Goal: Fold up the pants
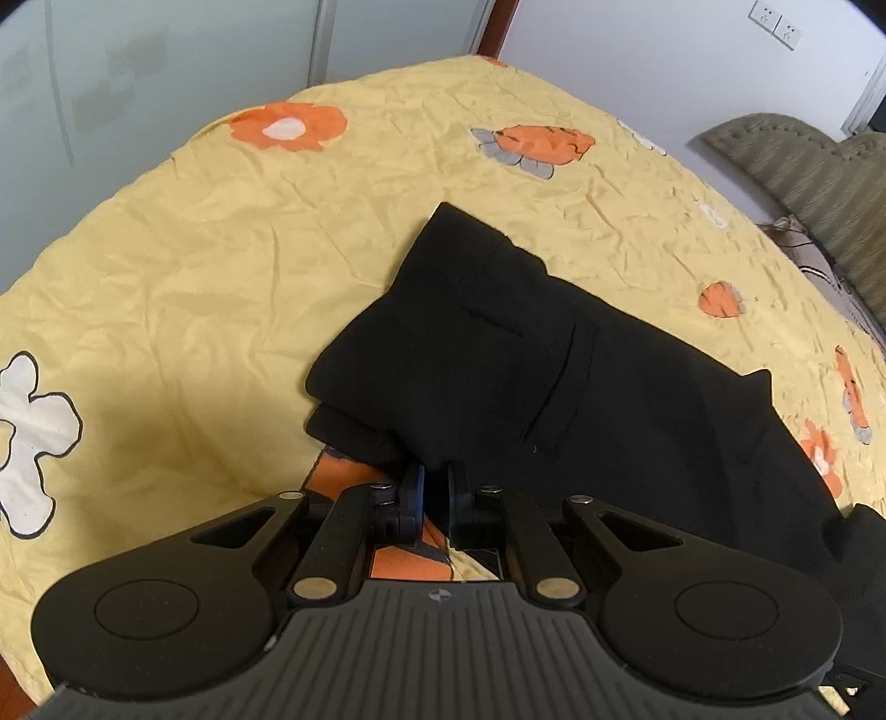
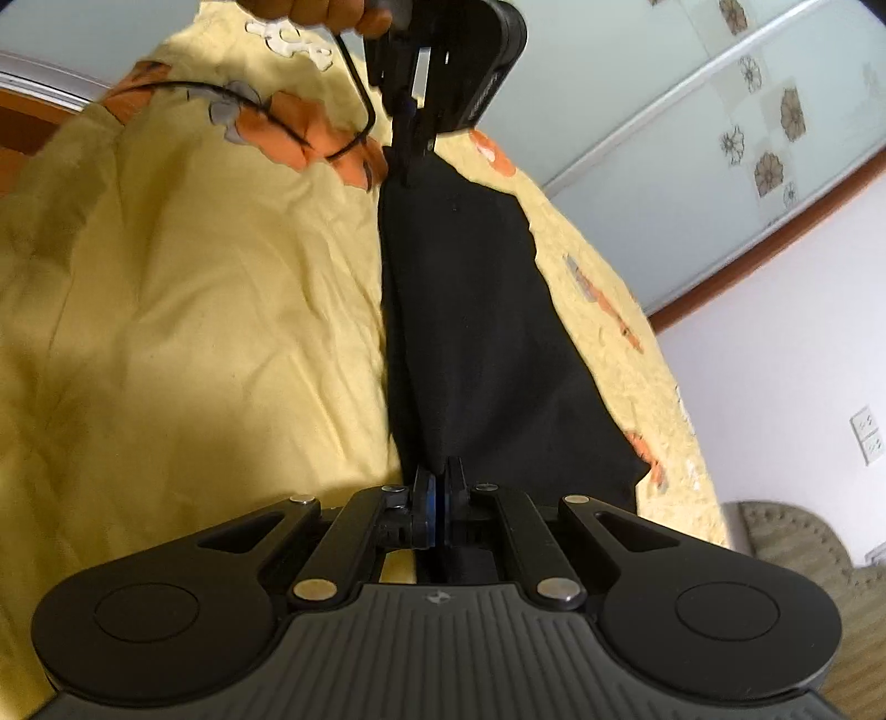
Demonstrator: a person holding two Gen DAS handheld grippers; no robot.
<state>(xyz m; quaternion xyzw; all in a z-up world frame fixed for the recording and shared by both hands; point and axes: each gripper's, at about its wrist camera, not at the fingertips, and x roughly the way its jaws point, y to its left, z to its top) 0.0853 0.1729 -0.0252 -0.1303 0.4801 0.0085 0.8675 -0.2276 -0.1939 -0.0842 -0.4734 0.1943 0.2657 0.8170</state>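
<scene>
My right tongs [image 2: 437,487] clamp the black pants' [image 1: 526,360] near edge; my left tongs [image 1: 437,482], slightly parted, straddle a fold. The yellow bedsheet [image 1: 194,266] lies bare to the left.

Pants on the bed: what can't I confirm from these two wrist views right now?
- Left wrist view: the black pants run off behind the left gripper; that edge and the grip are hidden by the fingers.
- Right wrist view: fabric between the right gripper pads is black on black, so its layers are unreadable.
- Right wrist view: the hand is cut off by the top edge.
</scene>
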